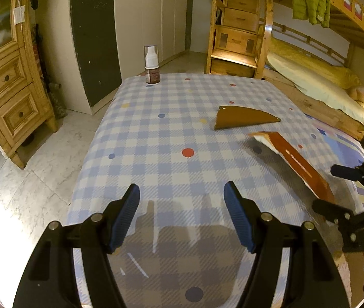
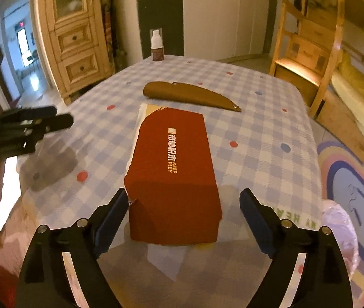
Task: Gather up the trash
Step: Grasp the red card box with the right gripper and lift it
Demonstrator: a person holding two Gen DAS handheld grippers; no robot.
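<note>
A torn red cardboard box (image 2: 174,169) with white and gold lettering lies on the checked tablecloth (image 2: 259,128); it also shows in the left wrist view (image 1: 297,164). My right gripper (image 2: 183,220) is open, its jaws on either side of the box's near end, not closed on it. A brown pointed cardboard piece (image 2: 189,95) lies beyond the box, and shows in the left wrist view (image 1: 243,116). My left gripper (image 1: 182,215) is open and empty over bare cloth, left of the box.
A small bottle with a white pump top (image 1: 152,66) stands at the table's far edge. A pale plastic bag (image 2: 341,231) sits at the table's right near side. A wooden cabinet (image 1: 7,77) stands left, a bunk bed (image 1: 310,77) right.
</note>
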